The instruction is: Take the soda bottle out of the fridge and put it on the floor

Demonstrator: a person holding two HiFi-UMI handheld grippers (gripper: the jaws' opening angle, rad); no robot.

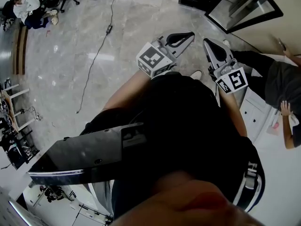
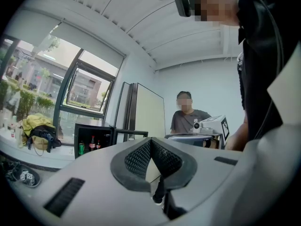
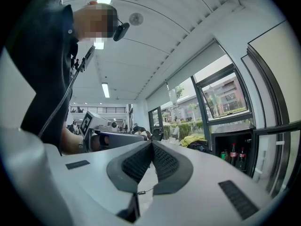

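A small black fridge (image 2: 94, 142) stands open by the window wall. It holds two dark soda bottles (image 2: 92, 143) and a green can (image 2: 81, 148). The right gripper view shows the same fridge (image 3: 244, 149), bottles (image 3: 233, 153) and can (image 3: 223, 155) at its right. In the head view both grippers are held up in front of the person's body. My left gripper (image 2: 151, 139) is shut and empty, as it also is in the head view (image 1: 188, 34). Beside it, my right gripper (image 3: 153, 142) (image 1: 208, 42) is shut and empty too. Both are well short of the fridge.
A person in a grey shirt (image 1: 282, 84) stands close on the right by a white cabinet (image 1: 254, 112). A black cable (image 1: 96, 55) runs across the marble floor. Seated people (image 1: 33, 4) are far off. Clothes (image 2: 40, 126) lie on the window sill.
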